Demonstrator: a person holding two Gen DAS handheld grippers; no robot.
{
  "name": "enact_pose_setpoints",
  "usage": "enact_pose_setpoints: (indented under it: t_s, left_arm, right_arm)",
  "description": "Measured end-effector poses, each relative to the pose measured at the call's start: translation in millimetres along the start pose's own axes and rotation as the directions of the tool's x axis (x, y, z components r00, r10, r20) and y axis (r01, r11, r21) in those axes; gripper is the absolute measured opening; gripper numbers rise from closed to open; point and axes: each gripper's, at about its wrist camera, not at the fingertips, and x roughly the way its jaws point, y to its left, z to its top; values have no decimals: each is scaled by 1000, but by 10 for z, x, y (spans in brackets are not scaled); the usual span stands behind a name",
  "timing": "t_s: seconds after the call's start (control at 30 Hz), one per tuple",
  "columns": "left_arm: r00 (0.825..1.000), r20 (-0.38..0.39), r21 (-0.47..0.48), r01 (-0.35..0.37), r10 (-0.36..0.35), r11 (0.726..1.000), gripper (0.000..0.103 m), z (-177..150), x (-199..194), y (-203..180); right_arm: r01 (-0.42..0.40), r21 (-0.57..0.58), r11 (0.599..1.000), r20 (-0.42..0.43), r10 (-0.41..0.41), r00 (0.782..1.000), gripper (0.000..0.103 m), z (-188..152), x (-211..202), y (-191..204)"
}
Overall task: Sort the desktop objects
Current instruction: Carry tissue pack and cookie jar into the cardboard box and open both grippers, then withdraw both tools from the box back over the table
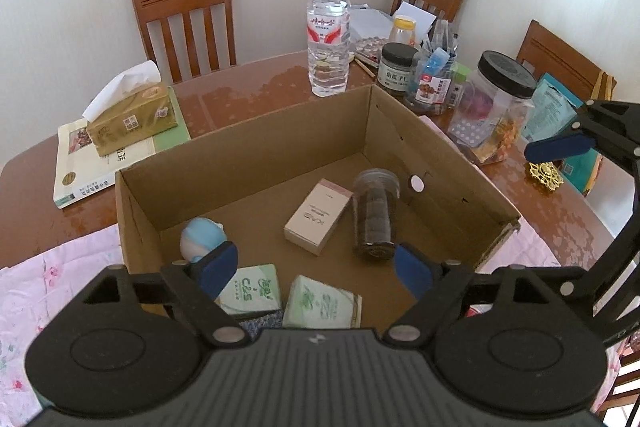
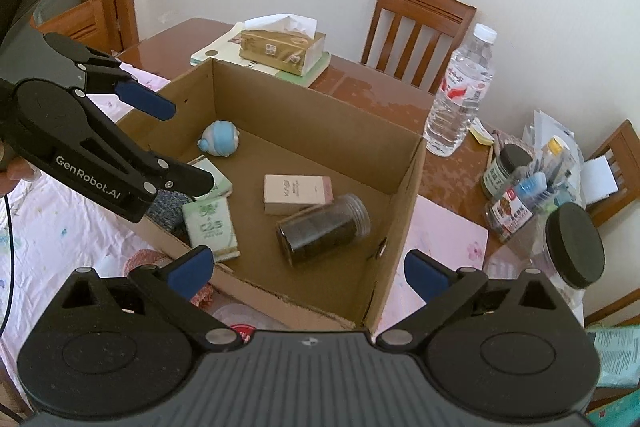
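My left gripper (image 1: 316, 269) hangs spread over the cardboard box (image 1: 280, 135) on the bench (image 1: 248, 87); right gripper (image 2: 308, 273) spread too. Inside the box: jar (image 1: 374, 215), small carton (image 1: 318, 215), two tissue packs (image 1: 322, 307).

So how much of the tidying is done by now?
Partly done. The cardboard box already holds a jar lying on its side, a beige carton, two green packs and a blue toy. Both grippers, left and right, are open and empty. The water bottle and the jars remain on the table.
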Motion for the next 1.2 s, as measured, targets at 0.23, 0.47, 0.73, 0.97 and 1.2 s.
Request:
enact_pose_setpoints:
  t_s: [0.23, 0.47, 0.73, 0.97, 1.2]
  left_arm:
    - [1000, -6, 20, -4, 4, 1000, 87, -56, -104, -58]
    - [1000, 4, 37, -10, 10, 999, 91, -205, -275, -117]
    - [1000, -15, 33, -22, 22, 999, 92, -447, -385, -194]
    - [999, -35, 23, -31, 32, 999, 92, -676, -451, -240]
    - [997, -58, 9, -43, 44, 999, 92, -879, -487, -254]
  right_arm:
    - [8, 39, 999, -13, -7, 1000, 103, -147, -58, -56]
    - [8, 71, 997, -23, -6, 1000, 103, -308, -129, -9]
    - [-11, 77, 997, -32, 13, 999, 103, -475, -175, 154]
    - [-31, 95, 995, -31, 34, 999, 103, -613, -232, 288]
    - [-52, 108, 993, -39, 57, 998, 103, -741, -249, 432]
